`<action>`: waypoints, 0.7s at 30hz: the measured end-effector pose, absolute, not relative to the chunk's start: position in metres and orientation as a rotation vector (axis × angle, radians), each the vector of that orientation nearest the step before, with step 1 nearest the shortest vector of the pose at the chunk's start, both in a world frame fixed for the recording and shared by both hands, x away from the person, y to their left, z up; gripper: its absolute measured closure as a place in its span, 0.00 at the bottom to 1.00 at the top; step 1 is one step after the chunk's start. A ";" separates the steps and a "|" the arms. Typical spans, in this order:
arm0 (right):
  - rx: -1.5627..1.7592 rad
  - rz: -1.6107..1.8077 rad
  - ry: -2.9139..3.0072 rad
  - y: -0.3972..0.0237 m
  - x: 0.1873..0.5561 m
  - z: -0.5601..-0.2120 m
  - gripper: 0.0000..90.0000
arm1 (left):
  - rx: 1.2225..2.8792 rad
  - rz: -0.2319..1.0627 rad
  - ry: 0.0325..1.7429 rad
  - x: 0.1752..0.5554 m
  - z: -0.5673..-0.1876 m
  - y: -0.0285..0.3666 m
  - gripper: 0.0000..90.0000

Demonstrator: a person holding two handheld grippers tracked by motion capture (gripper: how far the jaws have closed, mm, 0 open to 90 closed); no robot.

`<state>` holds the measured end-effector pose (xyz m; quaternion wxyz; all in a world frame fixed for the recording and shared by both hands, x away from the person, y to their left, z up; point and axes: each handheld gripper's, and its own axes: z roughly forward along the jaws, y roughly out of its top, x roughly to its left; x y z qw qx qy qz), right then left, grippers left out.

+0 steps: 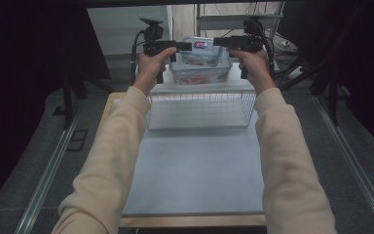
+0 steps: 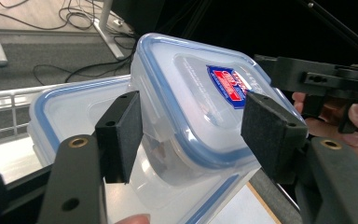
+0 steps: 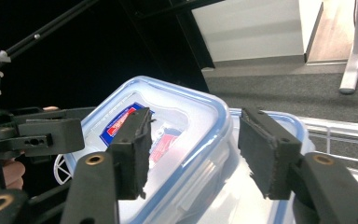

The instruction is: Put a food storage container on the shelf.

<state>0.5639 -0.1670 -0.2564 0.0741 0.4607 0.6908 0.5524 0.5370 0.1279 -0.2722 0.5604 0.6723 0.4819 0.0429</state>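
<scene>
A small clear container (image 1: 202,48) with a blue-rimmed lid and a red and blue label sits tilted on top of a larger clear container (image 1: 199,73) at the far end of the table. My left gripper (image 1: 187,46) reaches in from its left and my right gripper (image 1: 219,42) from its right. In the left gripper view the small container (image 2: 196,93) has one corner between the left gripper's (image 2: 196,130) pads, which stand open around it. In the right gripper view the right gripper (image 3: 200,149) is open too, straddling the small container's (image 3: 177,112) opposite corner, its right pad clear of the rim.
A white wire basket (image 1: 199,105) stands on the table just in front of the containers. The pale table top (image 1: 195,170) stretches toward the person between the two sleeved forearms. Black stands and cables are behind the table, and dark curtains hang on both sides.
</scene>
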 end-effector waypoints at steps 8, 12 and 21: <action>1.273 1.621 2.094 -0.182 0.534 -0.248 0.50 | 1.585 0.133 1.080 0.519 -0.269 0.144 0.37; 1.226 1.592 2.134 -0.186 0.516 -0.250 0.57 | 1.596 0.138 1.068 0.507 -0.274 0.149 0.36; 1.076 1.486 2.254 -0.173 0.487 -0.267 0.96 | 1.640 0.148 1.055 0.490 -0.281 0.152 0.36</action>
